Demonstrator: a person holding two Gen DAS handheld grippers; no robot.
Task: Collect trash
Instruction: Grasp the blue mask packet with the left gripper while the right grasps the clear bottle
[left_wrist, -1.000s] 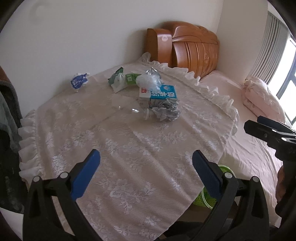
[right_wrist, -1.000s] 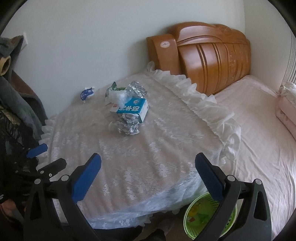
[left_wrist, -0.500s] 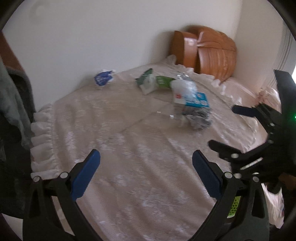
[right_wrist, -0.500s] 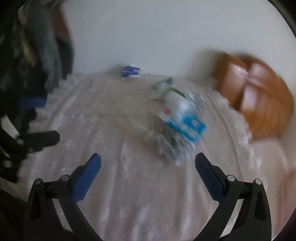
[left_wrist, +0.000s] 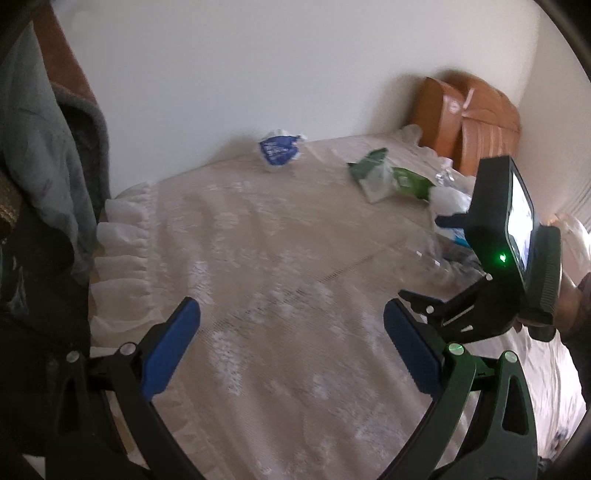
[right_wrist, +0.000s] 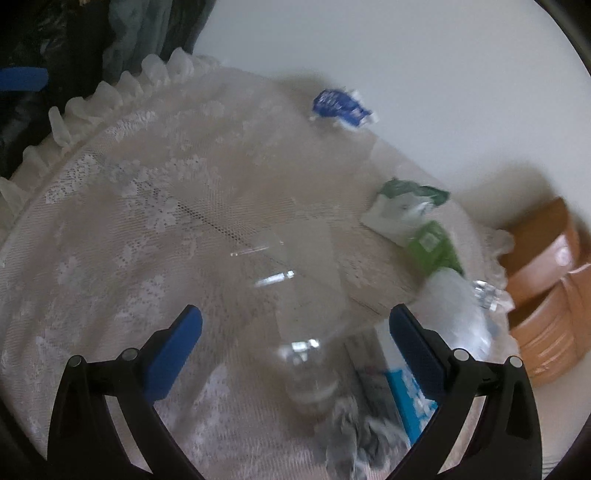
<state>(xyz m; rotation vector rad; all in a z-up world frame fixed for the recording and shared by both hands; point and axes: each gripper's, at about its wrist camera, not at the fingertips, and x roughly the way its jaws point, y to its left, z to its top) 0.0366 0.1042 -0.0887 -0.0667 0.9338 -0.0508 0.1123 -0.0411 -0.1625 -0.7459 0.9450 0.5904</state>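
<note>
Trash lies on a round table under a lace cloth (right_wrist: 155, 206). My right gripper (right_wrist: 295, 328) is open, low over the pile, with a clear plastic bottle (right_wrist: 306, 332) lying between its blue pads, not gripped. Beside the bottle are a blue-and-white carton (right_wrist: 406, 391), a crumpled grey wrapper (right_wrist: 354, 432) and a white plastic bag (right_wrist: 458, 314). Farther back lie green packets (right_wrist: 410, 199) and a blue wrapper (right_wrist: 341, 107). My left gripper (left_wrist: 291, 332) is open above bare cloth. The left wrist view shows the right gripper (left_wrist: 432, 258) over the pile, plus the blue wrapper (left_wrist: 279, 151) and green packets (left_wrist: 373, 173).
An orange wooden headboard (left_wrist: 472, 118) stands behind the table at the right, beside a pink bed. Clothes (left_wrist: 37, 147) hang close to the table's left edge. A white wall runs right behind the table. The cloth's ruffle (left_wrist: 122, 240) marks the left rim.
Both grippers have moved in over the table. The right one swung left and dropped close to the pile, so the clear bottle now lies between its fingers. Both stay open.
</note>
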